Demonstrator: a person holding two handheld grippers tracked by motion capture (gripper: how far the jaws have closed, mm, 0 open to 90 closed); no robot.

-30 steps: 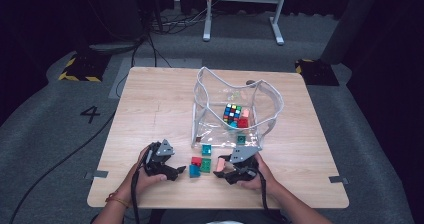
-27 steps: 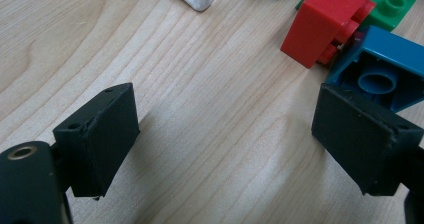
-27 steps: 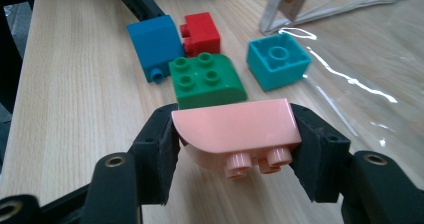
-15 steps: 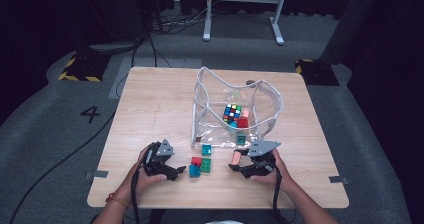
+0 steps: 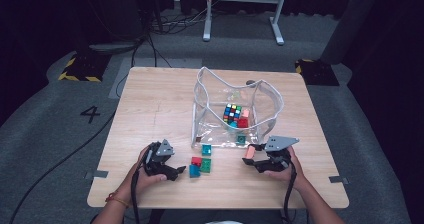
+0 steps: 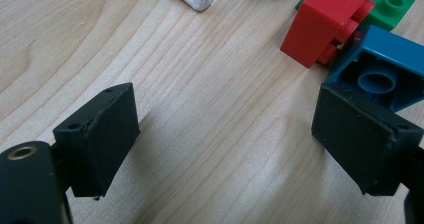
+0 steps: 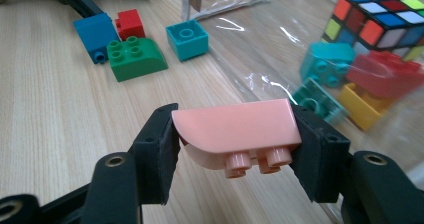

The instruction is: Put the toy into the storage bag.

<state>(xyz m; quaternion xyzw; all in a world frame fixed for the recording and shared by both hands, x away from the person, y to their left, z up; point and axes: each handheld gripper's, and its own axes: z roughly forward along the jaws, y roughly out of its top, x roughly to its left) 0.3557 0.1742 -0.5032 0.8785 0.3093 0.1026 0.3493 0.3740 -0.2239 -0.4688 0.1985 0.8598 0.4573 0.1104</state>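
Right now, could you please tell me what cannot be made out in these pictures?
- Blue brick: left gripper view, partly behind a jaw.
- Bricks in the clear bag: high view, too small to count.
- Yellow brick: right gripper view, blurred behind plastic.
- Pink brick: underside hidden between the right hand-held gripper jaws.

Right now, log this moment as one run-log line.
right gripper: shut on pink brick, off the table beside clear bag | left gripper: open, holding nothing, by blue brick | loose: red brick, green brick
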